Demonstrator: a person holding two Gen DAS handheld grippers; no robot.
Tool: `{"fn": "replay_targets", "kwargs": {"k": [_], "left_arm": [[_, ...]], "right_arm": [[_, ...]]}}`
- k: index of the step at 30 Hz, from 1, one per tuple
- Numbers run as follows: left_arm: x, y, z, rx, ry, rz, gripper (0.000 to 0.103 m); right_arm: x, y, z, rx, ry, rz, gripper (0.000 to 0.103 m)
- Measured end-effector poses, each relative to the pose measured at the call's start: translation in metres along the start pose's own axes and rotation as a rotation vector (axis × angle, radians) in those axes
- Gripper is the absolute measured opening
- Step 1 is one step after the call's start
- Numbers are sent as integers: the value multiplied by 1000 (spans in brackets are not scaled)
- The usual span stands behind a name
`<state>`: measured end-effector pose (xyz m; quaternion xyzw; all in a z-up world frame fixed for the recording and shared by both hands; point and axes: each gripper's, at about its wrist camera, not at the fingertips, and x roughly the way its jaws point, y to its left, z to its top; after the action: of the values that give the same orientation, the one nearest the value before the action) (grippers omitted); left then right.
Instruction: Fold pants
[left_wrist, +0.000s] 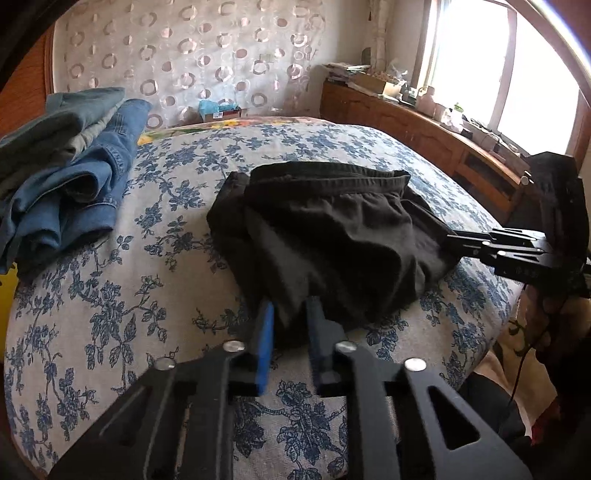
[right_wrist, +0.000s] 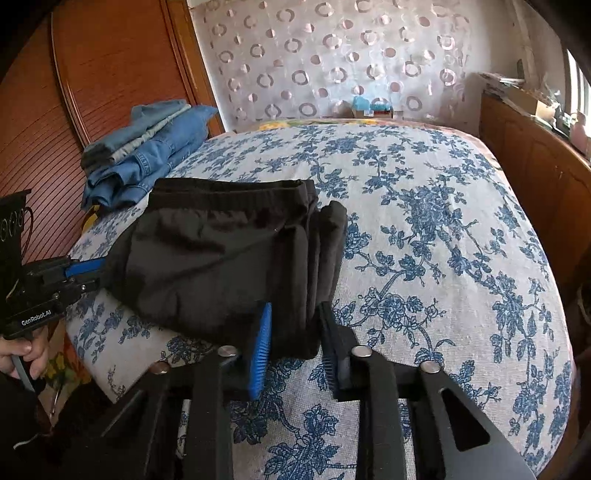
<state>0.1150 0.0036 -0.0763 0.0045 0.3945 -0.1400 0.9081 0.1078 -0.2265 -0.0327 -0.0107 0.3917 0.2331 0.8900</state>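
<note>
Black pants (left_wrist: 332, 229) lie folded in a bundle on the flowered bed cover (left_wrist: 110, 295), waistband toward the far side. My left gripper (left_wrist: 290, 321) is shut on the bundle's near edge, with dark cloth pinched between its blue pads. In the right wrist view my right gripper (right_wrist: 295, 325) is shut on the stacked layers at the near right corner of the pants (right_wrist: 221, 243). Each gripper shows in the other's view: the right gripper (left_wrist: 454, 240) grips the bundle's right side, and the left gripper (right_wrist: 92, 269) holds its left end. A hand (right_wrist: 26, 354) holds the left gripper's handle.
A pile of folded jeans (left_wrist: 66, 192) lies at the bed's far left, also seen as the jeans pile (right_wrist: 147, 155). A wooden sideboard (left_wrist: 424, 125) with clutter runs under the window on the right. A wooden wardrobe (right_wrist: 92, 74) stands left of the bed cover (right_wrist: 443, 258).
</note>
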Motion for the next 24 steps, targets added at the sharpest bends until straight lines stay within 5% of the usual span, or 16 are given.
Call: {"fn": "replay_targets", "kwargs": {"k": [6,24], "left_arm": [[-24,4,2,-44,-91,11,8],[-47,-17,-21,25,-60,-6,8]], "right_arm": [[-17,-3,-3,5,-69,-8,7],[-57,0,-31,7,-81,66,7]]}}
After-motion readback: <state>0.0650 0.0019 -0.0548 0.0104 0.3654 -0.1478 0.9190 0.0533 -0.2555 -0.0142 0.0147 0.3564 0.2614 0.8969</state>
